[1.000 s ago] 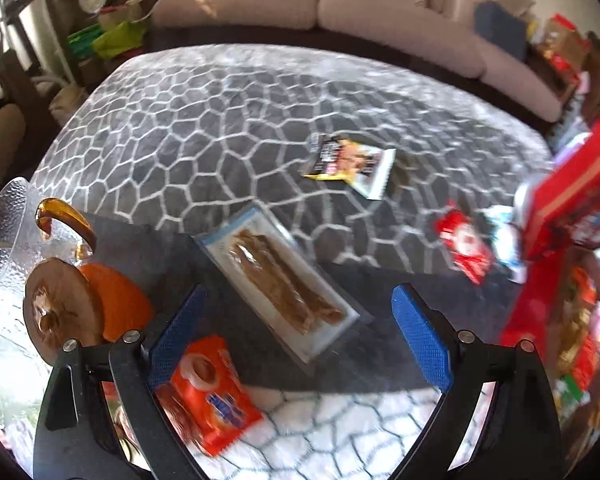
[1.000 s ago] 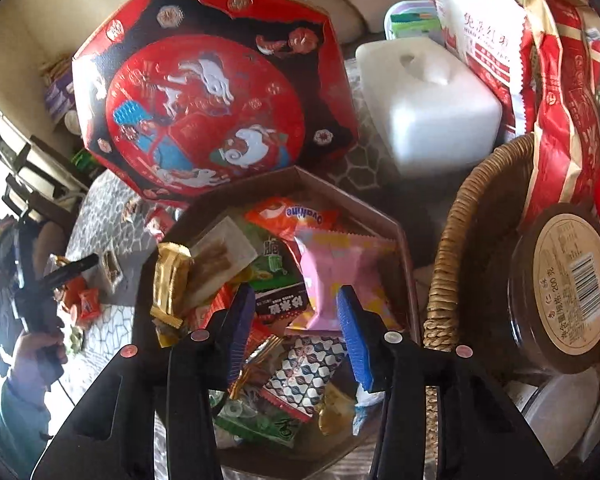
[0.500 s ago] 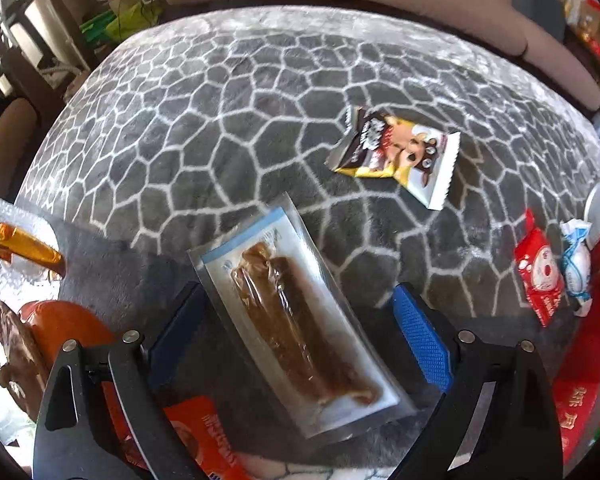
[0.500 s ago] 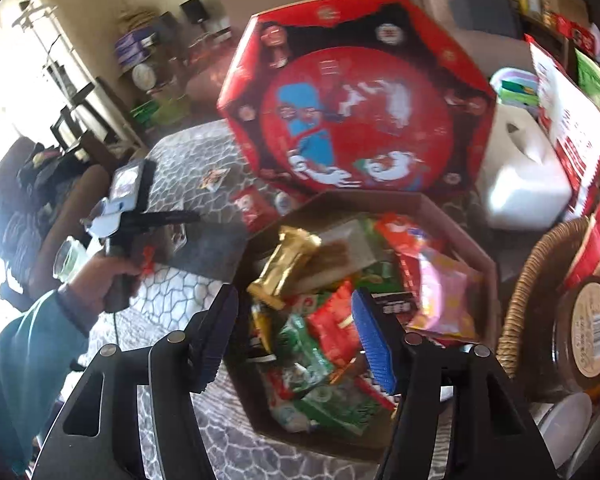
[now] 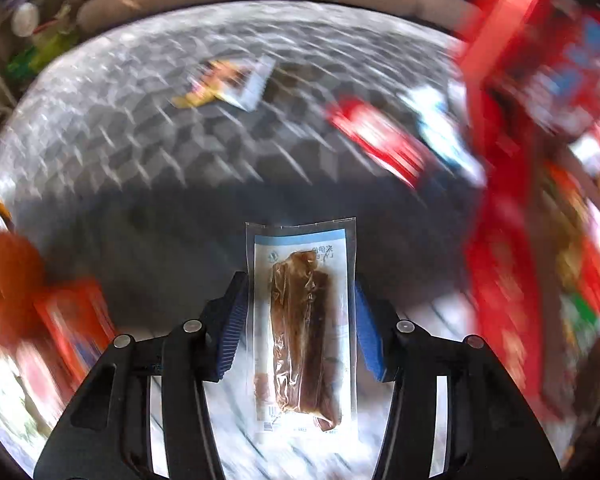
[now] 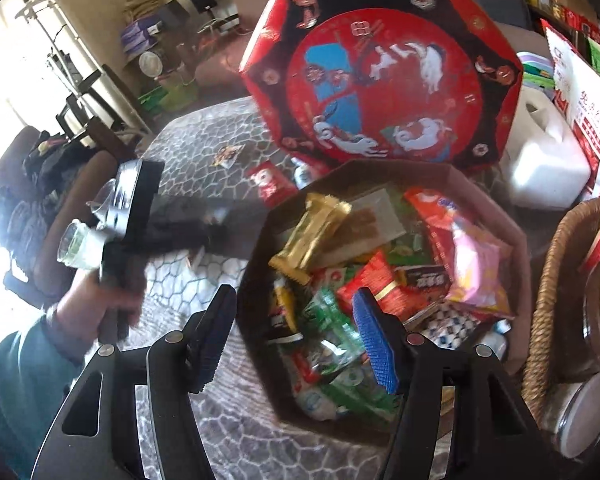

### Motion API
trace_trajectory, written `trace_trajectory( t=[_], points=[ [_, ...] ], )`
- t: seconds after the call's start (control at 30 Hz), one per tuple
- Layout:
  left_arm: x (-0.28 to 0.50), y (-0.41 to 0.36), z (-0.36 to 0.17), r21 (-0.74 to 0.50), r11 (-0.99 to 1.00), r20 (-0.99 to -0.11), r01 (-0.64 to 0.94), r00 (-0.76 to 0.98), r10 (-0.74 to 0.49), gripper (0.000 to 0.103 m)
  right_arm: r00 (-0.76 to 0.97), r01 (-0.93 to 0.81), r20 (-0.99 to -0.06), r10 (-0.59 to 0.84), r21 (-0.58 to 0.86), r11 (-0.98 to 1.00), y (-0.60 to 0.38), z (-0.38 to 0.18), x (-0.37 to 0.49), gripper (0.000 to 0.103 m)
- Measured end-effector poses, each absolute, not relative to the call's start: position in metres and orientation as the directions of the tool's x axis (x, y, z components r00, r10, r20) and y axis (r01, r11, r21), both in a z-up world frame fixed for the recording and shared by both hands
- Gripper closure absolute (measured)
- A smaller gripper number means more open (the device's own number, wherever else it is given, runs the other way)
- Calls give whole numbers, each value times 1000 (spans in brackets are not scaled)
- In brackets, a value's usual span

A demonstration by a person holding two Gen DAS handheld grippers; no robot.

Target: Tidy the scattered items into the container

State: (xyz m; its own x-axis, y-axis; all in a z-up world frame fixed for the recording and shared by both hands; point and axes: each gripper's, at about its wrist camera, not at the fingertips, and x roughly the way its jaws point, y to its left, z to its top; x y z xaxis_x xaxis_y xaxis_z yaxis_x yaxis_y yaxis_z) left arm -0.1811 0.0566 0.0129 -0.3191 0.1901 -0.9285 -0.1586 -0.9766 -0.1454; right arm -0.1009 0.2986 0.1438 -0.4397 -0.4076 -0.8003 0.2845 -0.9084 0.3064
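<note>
Currently the left hand-held gripper (image 5: 300, 330) pinches the clear vacuum pouch (image 5: 305, 326) across its width, 1 blue pad on each long edge. This sideways grip keeps the flat pouch stiff and its brown dried-meat content centred, so it hangs forward along the fingers instead of folding. The background in the left wrist view is smeared, which suggests fast travel; the pouch itself is sharp because it moves with the gripper.

The right hand-held gripper (image 6: 296, 336) is spread and holds nothing. It hovers over the near rim of the octagonal snack box (image 6: 256, 280), which stands on the tabletop (image 6: 204, 148) already heaped with wrapped snacks. The red lid (image 6: 380, 76) leans upright behind the box, which leaves the opening free for drops from above.

3 packets remain on the tabletop: a yellow-and-black packet (image 5: 228, 84), a red packet (image 5: 374, 142) and a small blue-white packet (image 5: 440, 128), the last 2 lying near the box.

Judgement: the step in hand is transfer of the pouch toward the box; release belongs above the opening, since the contents are piled high.
</note>
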Motion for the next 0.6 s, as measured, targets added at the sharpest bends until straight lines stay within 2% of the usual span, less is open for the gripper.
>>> trace_trajectory(
  t=[0.17,0.33,0.53,0.6],
  points=[
    [-124,46,15,-394,-914,-880,-100,-247,407,57,-386,321,-792,-472,365,-874,269,136,-78,36],
    [-94,22,7,-593,-802,-789,67,-244,563,57,-325,314,-774,-543,453,-835,230,105,-34,32],
    [-70,12,-6,-717,-665,-696,207,-251,673,57,-339,275,-789,-512,438,-856,190,55,0,32],
    [-68,14,-13,-738,-633,-675,233,-251,694,57,-344,264,-781,-522,453,-852,185,47,2,36]
  ],
)
